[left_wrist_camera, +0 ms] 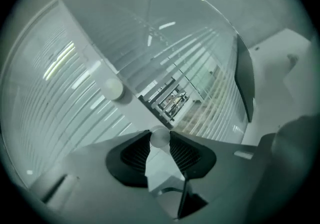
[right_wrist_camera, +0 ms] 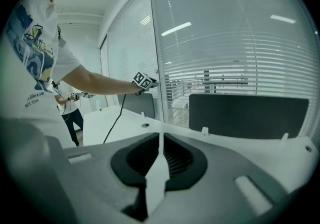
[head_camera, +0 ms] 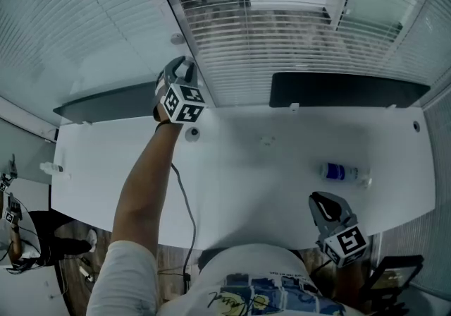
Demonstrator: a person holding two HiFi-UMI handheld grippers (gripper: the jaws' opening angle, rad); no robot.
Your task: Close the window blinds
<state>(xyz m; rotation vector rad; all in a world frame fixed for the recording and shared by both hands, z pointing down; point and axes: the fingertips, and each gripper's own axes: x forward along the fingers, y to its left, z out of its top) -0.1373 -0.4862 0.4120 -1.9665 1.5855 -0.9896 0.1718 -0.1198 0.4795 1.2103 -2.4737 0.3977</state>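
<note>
Blinds (head_camera: 282, 39) of thin, pale, horizontal slats are seen behind glass straight ahead of the two grippers, with gaps between the slats through which the room beyond shows; two round, smooth, pale knobs are counted on the white frame strip beside them. One knob (left_wrist_camera: 160, 137) is held at the tips of the left gripper (head_camera: 182, 68), whose black ribbed pads are partly closed and set against its two sides; the other knob (left_wrist_camera: 113, 88) is fixed further along the strip, beyond that gripper and clear of it. The right gripper (right_wrist_camera: 160, 138) is held low over the near edge of one smooth white table (head_camera: 268, 180), its jaws brought together with nothing between them; one clear plastic bottle (head_camera: 342, 172) is laid on its side just ahead of it. Two flat dark panels (head_camera: 349, 89) are stood along the table's far edge, below the blinds; one thin cable (head_camera: 184, 202) is trailed beneath the left forearm.
</note>
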